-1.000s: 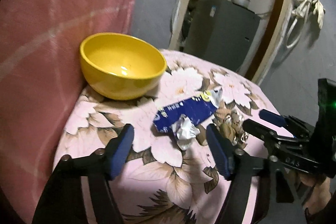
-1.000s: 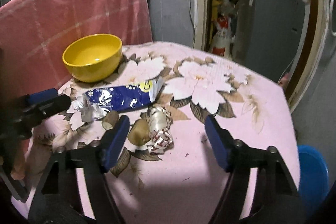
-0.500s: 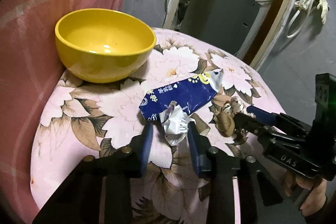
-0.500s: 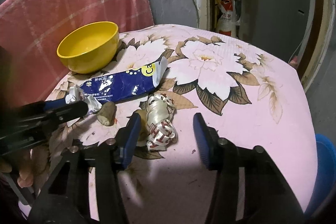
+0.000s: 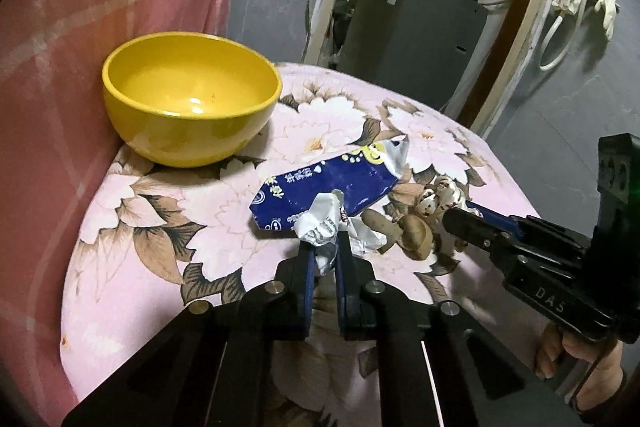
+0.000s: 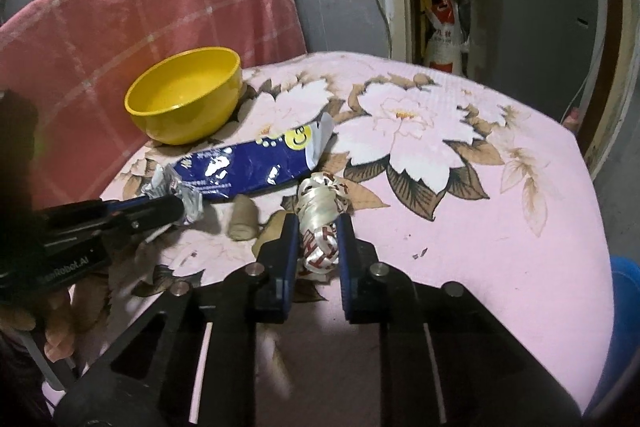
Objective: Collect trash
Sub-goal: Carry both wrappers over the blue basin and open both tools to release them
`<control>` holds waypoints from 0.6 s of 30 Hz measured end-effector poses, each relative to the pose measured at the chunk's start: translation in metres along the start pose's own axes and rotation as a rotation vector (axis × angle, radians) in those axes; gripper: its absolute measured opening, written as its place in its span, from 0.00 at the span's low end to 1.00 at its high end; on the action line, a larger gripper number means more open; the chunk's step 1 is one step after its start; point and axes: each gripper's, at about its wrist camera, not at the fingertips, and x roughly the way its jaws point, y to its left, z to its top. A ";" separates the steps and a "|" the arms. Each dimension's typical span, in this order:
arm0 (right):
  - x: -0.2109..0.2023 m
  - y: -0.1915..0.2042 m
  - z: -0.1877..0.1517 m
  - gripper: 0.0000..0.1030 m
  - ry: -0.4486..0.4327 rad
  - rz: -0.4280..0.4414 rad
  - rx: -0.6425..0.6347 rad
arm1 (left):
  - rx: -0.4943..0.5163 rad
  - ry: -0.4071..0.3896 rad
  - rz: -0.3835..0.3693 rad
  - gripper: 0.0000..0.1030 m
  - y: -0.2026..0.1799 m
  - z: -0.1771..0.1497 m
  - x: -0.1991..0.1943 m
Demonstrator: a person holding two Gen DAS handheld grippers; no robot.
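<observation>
Two grasps on, nothing binned yet. Yellow bowl (image 5: 188, 99) at 10 o'clock of the litter, looks empty, probably the collection spot. Floral tablecloth (image 6: 460, 227) with five scraps bunched together.

Left gripper (image 5: 323, 259): clenched on crumpled white wrapper (image 5: 320, 227), wad squeezed between the blue pads, top of it sticking out past the tips toward 12 o'clock. Lifted or not: cannot tell.

Right gripper (image 6: 318, 243): closed around silver-red foil wad (image 6: 320, 211), lower half between the fingers, upper half poking out toward 12. Seemingly on the cloth.

Left to pick: blue snack packet (image 5: 332, 187), flat, touching the white wrapper at its 12 o'clock edge, long axis running toward 2 o'clock; two brown lumps, near brown lump (image 5: 416, 235) and far brown lump (image 5: 376, 223), just beside the left pads at 3 o'clock, between the two grippers.

Progress: early, two of five held, none dropped in. Next likely: lift both, carry toward 10 o'clock to the bowl. Risk: packet dragged along with the wrapper.
</observation>
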 end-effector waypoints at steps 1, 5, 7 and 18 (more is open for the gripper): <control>-0.004 0.001 0.000 0.26 -0.015 0.002 -0.001 | 0.001 -0.009 0.005 0.07 -0.002 -0.001 -0.003; -0.026 0.008 -0.001 0.26 -0.084 0.000 -0.014 | 0.009 -0.051 0.026 0.07 -0.009 -0.005 -0.019; -0.036 0.010 -0.002 0.26 -0.115 0.003 -0.018 | 0.013 -0.077 0.027 0.07 -0.014 -0.007 -0.028; -0.107 0.026 0.000 0.26 -0.316 -0.037 -0.060 | 0.009 -0.240 0.014 0.07 -0.035 -0.003 -0.079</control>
